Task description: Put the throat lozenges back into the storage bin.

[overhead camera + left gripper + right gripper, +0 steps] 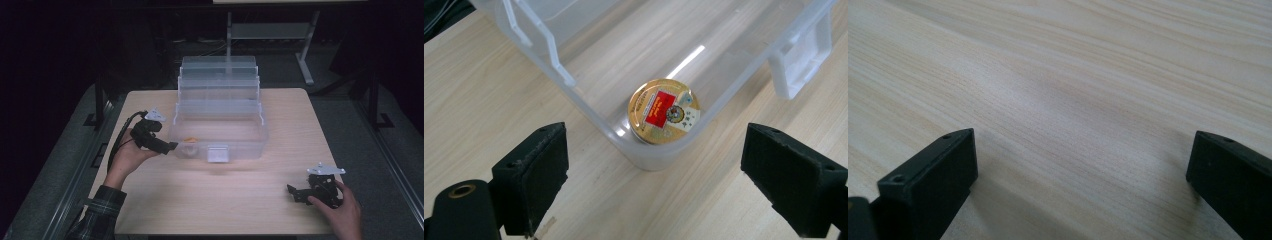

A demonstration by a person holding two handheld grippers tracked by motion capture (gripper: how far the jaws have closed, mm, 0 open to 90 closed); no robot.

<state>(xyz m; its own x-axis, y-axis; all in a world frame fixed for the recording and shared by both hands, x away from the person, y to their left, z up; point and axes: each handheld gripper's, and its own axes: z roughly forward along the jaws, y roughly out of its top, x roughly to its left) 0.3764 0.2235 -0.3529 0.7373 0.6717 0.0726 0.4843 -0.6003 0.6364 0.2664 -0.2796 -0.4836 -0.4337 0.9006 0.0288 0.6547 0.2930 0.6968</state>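
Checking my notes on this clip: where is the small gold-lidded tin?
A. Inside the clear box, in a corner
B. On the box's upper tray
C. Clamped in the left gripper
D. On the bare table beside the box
A: the tin lies in a corner of the clear box, with the left gripper open outside it.

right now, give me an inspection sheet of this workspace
surface: pale wooden table, bare around the grippers
job's things: clear plastic box, tiered trays folded back, open; small round gold tin lies flat in its front corner
clutter: nothing seen
grippers: left gripper open, outside the box corner, facing the tin; right gripper open, low over bare wood
cables: black cable loops from the left gripper past the hand
surroundings: dark room, grey floor, metal frame legs behind the table
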